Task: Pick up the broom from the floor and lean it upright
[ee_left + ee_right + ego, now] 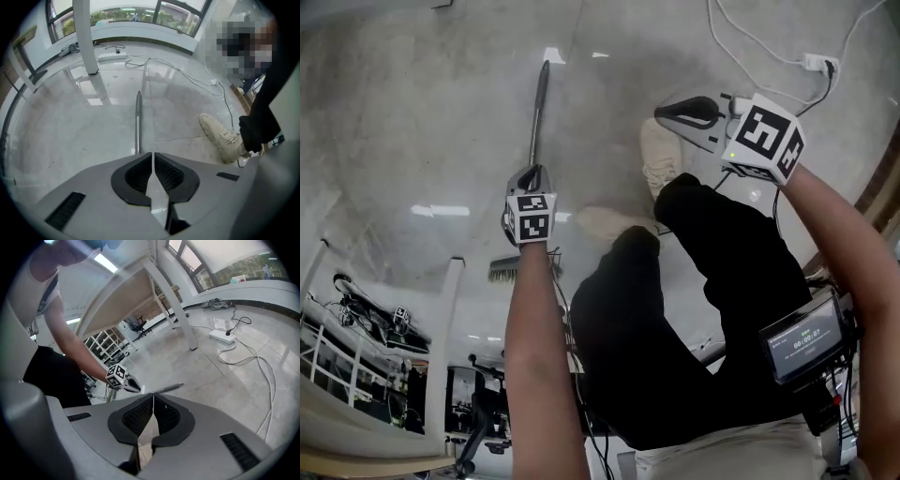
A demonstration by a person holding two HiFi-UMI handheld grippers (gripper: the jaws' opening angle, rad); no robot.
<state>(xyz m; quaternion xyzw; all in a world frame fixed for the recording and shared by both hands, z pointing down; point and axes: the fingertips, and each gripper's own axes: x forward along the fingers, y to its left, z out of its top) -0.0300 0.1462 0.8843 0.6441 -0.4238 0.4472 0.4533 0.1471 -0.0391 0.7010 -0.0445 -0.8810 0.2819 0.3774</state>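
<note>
The broom lies flat on the grey floor; its thin dark handle point(538, 108) runs away from me and its brush head point(512, 271) is at the near end. My left gripper point(535, 172) hangs right over the handle's middle, pointing steeply down, shut and empty. In the left gripper view its jaws point(152, 155) meet, and the handle point(138, 123) stretches ahead beyond them. My right gripper point(662, 114) is off to the right above my shoe, also shut and empty point(153, 397). The right gripper view shows the left gripper point(132, 385) beside the handle point(167, 388).
My two beige shoes point(659, 155) point(609, 223) stand just right of the broom. A white table leg point(450, 319) point(84, 37) rises at the left. A power strip point(816, 64) point(222, 337) with white cables point(262, 366) lies on the floor at the far right.
</note>
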